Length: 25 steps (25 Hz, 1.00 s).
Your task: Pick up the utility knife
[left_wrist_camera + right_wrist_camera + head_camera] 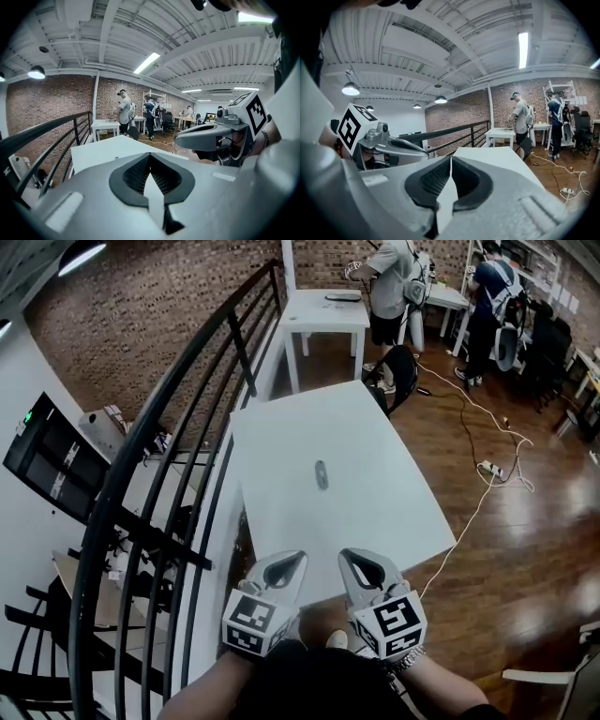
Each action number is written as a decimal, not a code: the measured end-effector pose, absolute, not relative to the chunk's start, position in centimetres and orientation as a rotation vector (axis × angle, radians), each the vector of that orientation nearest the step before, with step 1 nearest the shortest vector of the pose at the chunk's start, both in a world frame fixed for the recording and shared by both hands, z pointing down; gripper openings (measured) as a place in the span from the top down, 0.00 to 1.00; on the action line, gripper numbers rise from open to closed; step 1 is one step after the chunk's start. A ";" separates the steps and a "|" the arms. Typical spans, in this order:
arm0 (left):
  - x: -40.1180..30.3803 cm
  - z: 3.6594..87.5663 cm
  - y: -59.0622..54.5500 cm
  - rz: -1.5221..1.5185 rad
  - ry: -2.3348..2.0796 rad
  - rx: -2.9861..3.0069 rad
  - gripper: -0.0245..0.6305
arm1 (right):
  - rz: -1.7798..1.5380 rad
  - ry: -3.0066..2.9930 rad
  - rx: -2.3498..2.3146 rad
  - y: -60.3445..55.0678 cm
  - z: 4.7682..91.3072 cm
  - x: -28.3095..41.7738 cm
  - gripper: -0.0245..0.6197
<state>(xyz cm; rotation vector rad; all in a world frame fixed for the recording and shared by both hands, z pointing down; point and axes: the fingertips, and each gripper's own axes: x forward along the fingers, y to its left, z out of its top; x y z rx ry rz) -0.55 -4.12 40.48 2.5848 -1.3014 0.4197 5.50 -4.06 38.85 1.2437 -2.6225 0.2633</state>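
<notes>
One white surface (pixel 375 456) fills the middle of the head view, a long rectangle running away from the person, with a black railing (pixel 178 437) just beside the surface's left edge. Both claws hover at the surface's near edge, side by side and pointing along its length. The left claw (pixel 284 568) is left of the surface's midline and the right claw (pixel 361 566) right of it. Each claw's own view shows its state. The left claw (pixel 150 177) has its jaws pressed together with nothing between them. The right claw (pixel 450 180) is likewise closed tight and empty (only the dark pads meet, along a thin seam).

The utility knife (pixel 321 474) lies flat near the middle of the surface, alone on it. It is well apart from both claws and straight ahead of the gap between them. Its long axis runs roughly along the surface's length, so it lies nearly end-on to the person, tilted only a little. It shows small and grey here, and which end carries the blade cannot be told. Neither claw looks clearly nearer, as the knife sits about midway between their lines. By my reading the pick has not begun. Whichever claw goes must open, travel forward over the surface, and close across the knife's narrow width, with its jaws set crosswise to the surface's length.
</notes>
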 end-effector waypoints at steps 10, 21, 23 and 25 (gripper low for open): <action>-3.5 39.9 -9.3 0.370 -1.213 2.668 0.94 | 0.215 -2.537 1.317 -9.0 38.8 1.7 0.94; -5.8 41.4 -13.2 0.355 -1.090 2.680 0.94 | 0.253 -2.394 1.375 -12.8 40.8 -0.9 0.86; -5.9 42.0 -13.9 0.361 -1.090 2.669 0.94 | 0.259 -2.381 1.376 -13.7 41.2 -0.8 0.85; -5.7 42.8 -14.3 0.368 -1.094 2.656 0.94 | 0.266 -2.373 1.371 -14.6 42.1 -0.5 0.84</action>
